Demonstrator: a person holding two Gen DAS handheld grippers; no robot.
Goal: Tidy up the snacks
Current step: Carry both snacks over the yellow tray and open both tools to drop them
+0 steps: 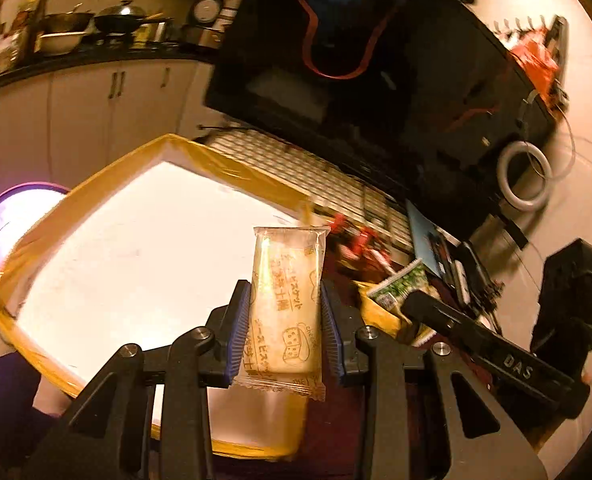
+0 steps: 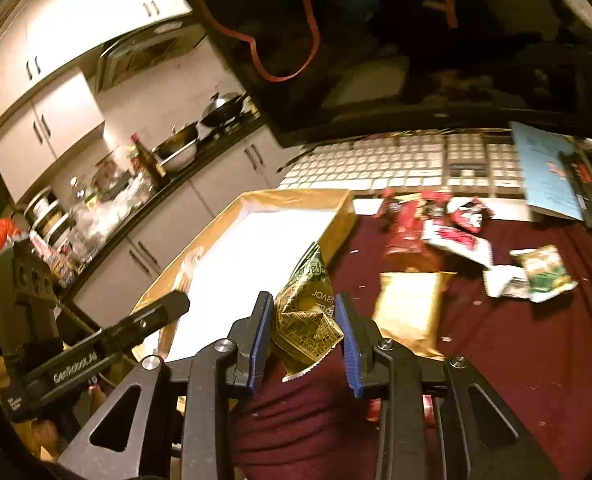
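The left gripper point(image 1: 286, 320) clamps a pale cheese-biscuit packet point(image 1: 286, 300) upright between its 2 blue pads, over the near edge of the yellow-rimmed white tray point(image 1: 200, 156). Only the right wrist view shows the right gripper point(image 2: 304, 328) pinching a crumpled green-gold snack bag point(image 2: 308, 320) just beside the tray's corner. Beyond it, a gold pouch point(image 2: 410, 312), red packets point(image 2: 436, 224) and a green packet point(image 2: 544, 270) lie scattered on the maroon cloth point(image 2: 536, 360), with bare cloth between them. A white keyboard point(image 2: 396, 160) borders the far side.
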